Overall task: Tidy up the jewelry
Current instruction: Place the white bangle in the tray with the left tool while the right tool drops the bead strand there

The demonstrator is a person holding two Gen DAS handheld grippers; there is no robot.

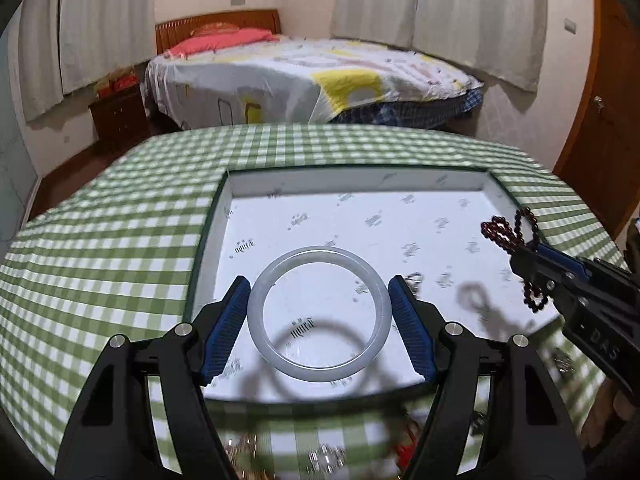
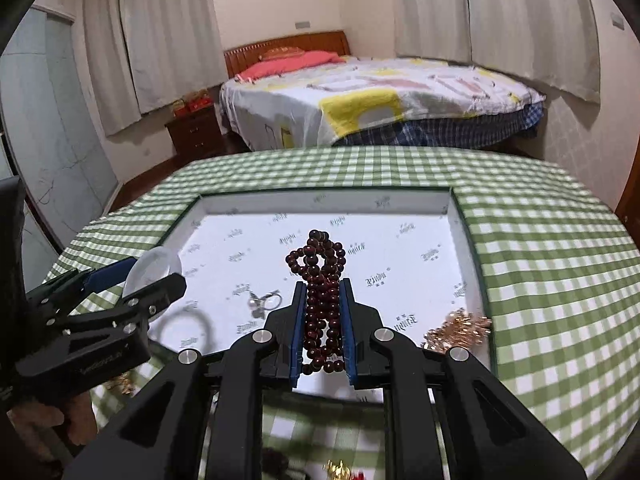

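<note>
White bangle (image 1: 319, 313) sits squeezed in our wide left tongs (image 1: 319, 320); our right tongs (image 2: 323, 328) pinch dark red beads (image 2: 320, 280) above the tray (image 2: 464, 216).

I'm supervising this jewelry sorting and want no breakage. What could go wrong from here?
The pale bangle is held only at its rim by the left gripper above the tray; a slip could crack it. Loose loops of the bead strand in the right gripper might snag the small ring.

blurred: jewelry at table's near edge (image 1: 328, 456) | too small: print on tray lining (image 2: 376, 276)
</note>
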